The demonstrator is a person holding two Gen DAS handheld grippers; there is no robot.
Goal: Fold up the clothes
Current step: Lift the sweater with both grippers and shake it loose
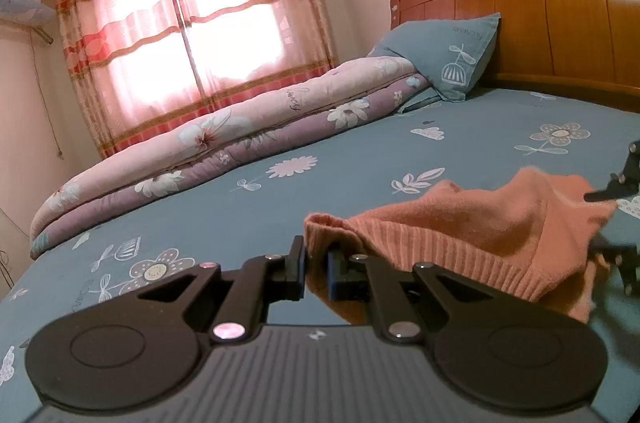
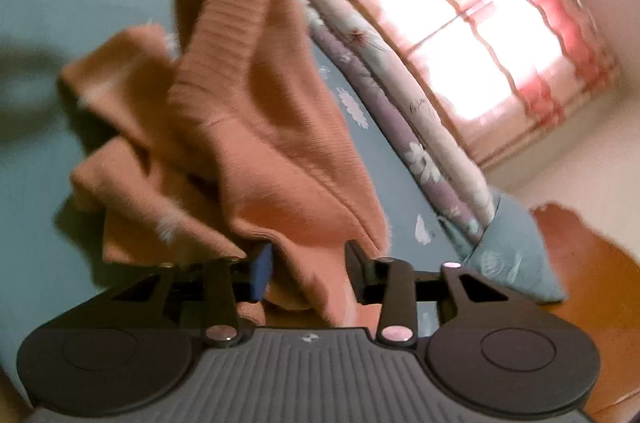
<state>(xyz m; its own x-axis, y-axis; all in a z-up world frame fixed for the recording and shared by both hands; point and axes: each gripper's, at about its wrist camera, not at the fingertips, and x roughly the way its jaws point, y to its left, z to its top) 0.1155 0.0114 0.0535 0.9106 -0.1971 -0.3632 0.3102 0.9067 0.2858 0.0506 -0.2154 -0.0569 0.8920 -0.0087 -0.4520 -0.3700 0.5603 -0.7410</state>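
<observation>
An orange knit sweater [image 1: 480, 223] hangs stretched above the blue flowered bed sheet [image 1: 360, 151], held up between my two grippers. My left gripper [image 1: 316, 273] is shut on a ribbed edge of it, with fabric pinched between the pads. At the right edge of the left wrist view, my right gripper [image 1: 612, 223] straddles the sweater's far end. In the right wrist view, which is blurred, the sweater [image 2: 260, 123] runs up and away from my right gripper [image 2: 309, 273]. That gripper is shut on a thick bunch of the knit. Loose folds sag to the left.
A rolled pink and purple flowered quilt [image 1: 220, 143] lies along the bed's far side. A blue pillow [image 1: 448, 51] leans on the wooden headboard [image 1: 540, 3]. Striped curtains [image 1: 192, 35] cover a bright window. Bare sheet stretches between the sweater and the quilt.
</observation>
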